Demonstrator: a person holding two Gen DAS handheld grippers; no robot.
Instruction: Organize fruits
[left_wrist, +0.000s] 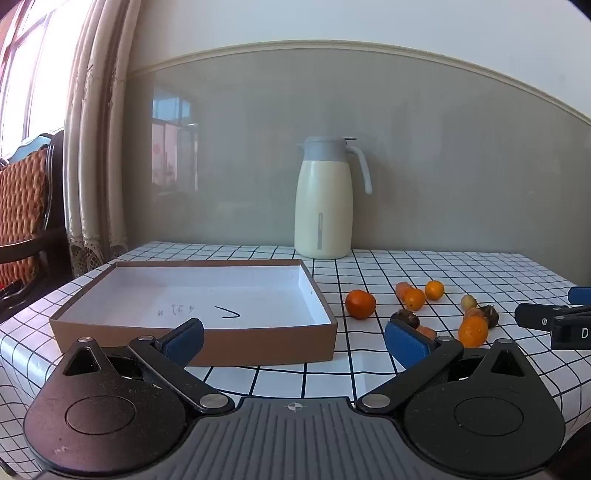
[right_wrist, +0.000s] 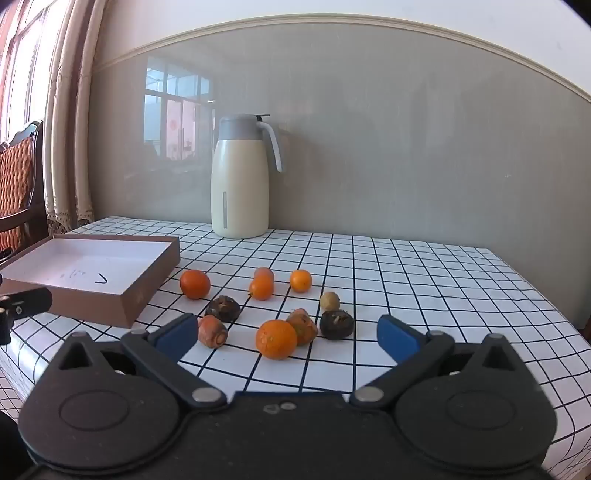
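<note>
I held my right gripper (right_wrist: 287, 334) spread wide and empty, the nearest orange (right_wrist: 276, 339) lying on the table just ahead between its fingers. My left gripper (left_wrist: 293, 338), likewise spread, faced the box (left_wrist: 192, 325), fruit off to its right.

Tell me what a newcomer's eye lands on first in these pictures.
First the bright oranges scattered with darker pieces on the checked tablecloth, just ahead of the open right gripper. Next the shallow brown box, holding no fruit, left of them, and the cream jug standing by the wall behind.
</note>
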